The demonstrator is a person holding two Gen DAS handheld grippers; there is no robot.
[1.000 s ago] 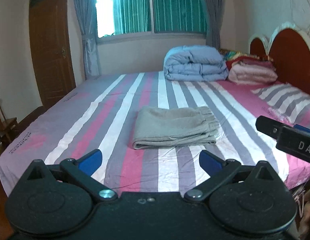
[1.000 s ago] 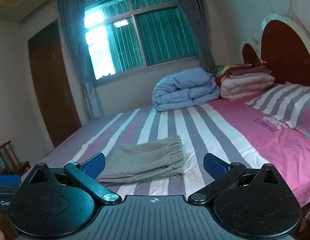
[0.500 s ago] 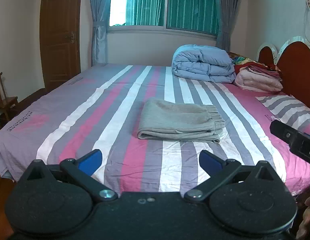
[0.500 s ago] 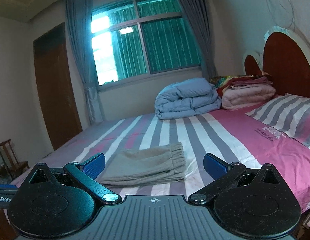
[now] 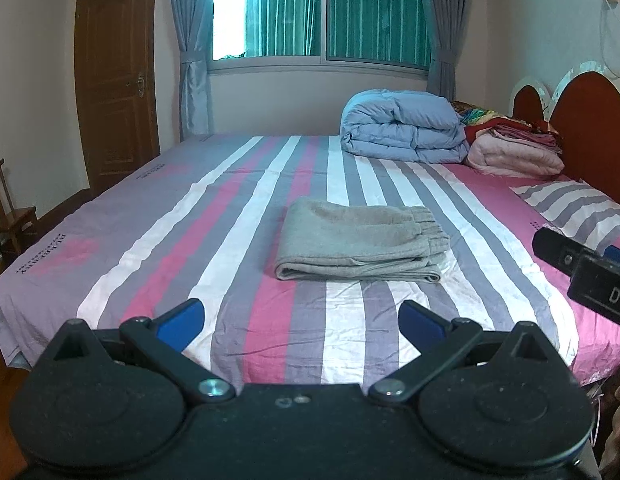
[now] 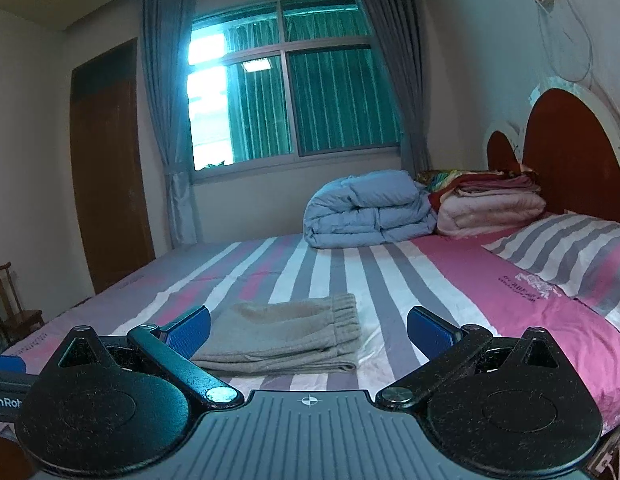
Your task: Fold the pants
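Note:
The grey pants (image 5: 360, 240) lie folded in a neat rectangle in the middle of the striped bed (image 5: 169, 248), waistband to the right. They also show in the right wrist view (image 6: 285, 338). My left gripper (image 5: 301, 320) is open and empty, held back over the bed's near edge, well short of the pants. My right gripper (image 6: 307, 328) is open and empty, also short of the pants; its body shows at the right edge of the left wrist view (image 5: 586, 276).
A folded blue duvet (image 5: 406, 126) and a stack of pink blankets (image 5: 514, 152) sit at the far end by the red headboard (image 5: 590, 120). A striped pillow (image 5: 578, 208) lies at the right. A wooden chair (image 5: 9, 216) and a door (image 5: 113, 76) are at the left.
Both grippers have drawn back and tilted up from the bed, so more of the room shows. The pants have not moved. Both grippers stayed open.

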